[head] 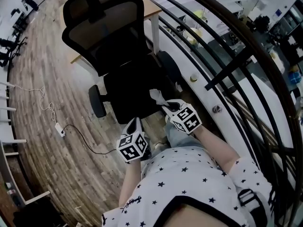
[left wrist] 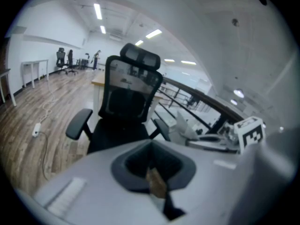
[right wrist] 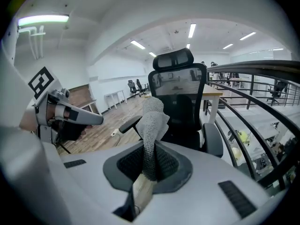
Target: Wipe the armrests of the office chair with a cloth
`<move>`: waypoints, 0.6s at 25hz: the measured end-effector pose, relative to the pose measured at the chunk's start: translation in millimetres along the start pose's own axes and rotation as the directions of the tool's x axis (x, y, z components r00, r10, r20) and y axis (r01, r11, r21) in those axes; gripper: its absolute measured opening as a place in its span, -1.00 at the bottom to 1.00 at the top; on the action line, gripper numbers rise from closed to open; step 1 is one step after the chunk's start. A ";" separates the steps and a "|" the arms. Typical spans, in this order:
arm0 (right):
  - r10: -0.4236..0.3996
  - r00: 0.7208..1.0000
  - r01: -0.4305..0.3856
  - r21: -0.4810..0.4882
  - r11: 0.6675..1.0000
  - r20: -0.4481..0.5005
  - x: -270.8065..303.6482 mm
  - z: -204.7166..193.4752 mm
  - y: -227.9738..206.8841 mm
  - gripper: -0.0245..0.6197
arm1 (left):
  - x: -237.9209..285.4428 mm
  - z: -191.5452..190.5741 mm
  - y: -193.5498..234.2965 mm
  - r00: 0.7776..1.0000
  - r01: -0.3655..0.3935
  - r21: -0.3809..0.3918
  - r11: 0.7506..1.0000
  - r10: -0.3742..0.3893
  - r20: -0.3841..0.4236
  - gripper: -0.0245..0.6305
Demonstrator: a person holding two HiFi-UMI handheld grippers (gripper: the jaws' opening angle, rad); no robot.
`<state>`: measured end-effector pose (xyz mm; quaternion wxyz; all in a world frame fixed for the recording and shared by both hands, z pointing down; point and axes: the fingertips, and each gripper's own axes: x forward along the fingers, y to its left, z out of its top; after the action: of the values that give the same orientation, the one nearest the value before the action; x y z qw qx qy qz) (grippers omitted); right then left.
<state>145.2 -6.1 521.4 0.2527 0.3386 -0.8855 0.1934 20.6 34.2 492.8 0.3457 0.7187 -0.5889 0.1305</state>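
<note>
A black office chair (head: 124, 56) with a mesh back stands in front of me, facing me. Its padded armrests are the left armrest (head: 97, 101) and the right armrest (head: 169, 66). My right gripper (head: 164, 106) is shut on a grey-white cloth (head: 156, 96), held over the seat's front right, short of the right armrest. In the right gripper view the cloth (right wrist: 152, 125) stands up from the shut jaws, before the chair (right wrist: 180, 102). My left gripper (head: 134, 125) hovers at the seat's front edge, shut and holding nothing; its view shows the chair (left wrist: 126, 111) ahead.
A dark metal railing (head: 227, 65) runs close along the chair's right side. A wooden desk (head: 144, 6) stands behind the chair. A power strip (head: 59, 129) with cables lies on the wood floor to the left. More chairs (head: 12, 37) stand far left.
</note>
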 end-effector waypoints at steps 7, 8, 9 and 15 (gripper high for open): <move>0.011 0.999 -0.010 -0.023 1.000 0.053 -25.9 1.9 39.9 -0.81 | -34.9 -16.9 5.0 0.999 -0.012 -0.025 1.000 0.013 0.034 -0.92; 0.010 0.998 -0.009 -0.024 1.000 0.061 -29.7 1.8 44.4 -0.81 | -40.1 -18.7 4.7 0.999 -0.010 -0.025 1.000 0.011 0.039 -0.92; 0.009 0.998 -0.007 -0.024 1.000 0.069 -33.6 1.6 48.7 -0.81 | -45.2 -20.6 4.2 0.999 -0.008 -0.024 1.000 0.009 0.044 -0.92; 0.001 0.995 0.001 -0.016 1.000 0.100 -54.0 -6.8 73.8 -0.81 | -72.3 -35.0 4.2 0.998 0.000 -0.023 1.000 0.002 0.066 -0.92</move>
<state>130.6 75.9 482.9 0.2106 0.3458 -0.8986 0.1691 4.7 111.3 476.7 0.3341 0.7183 -0.6019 0.1001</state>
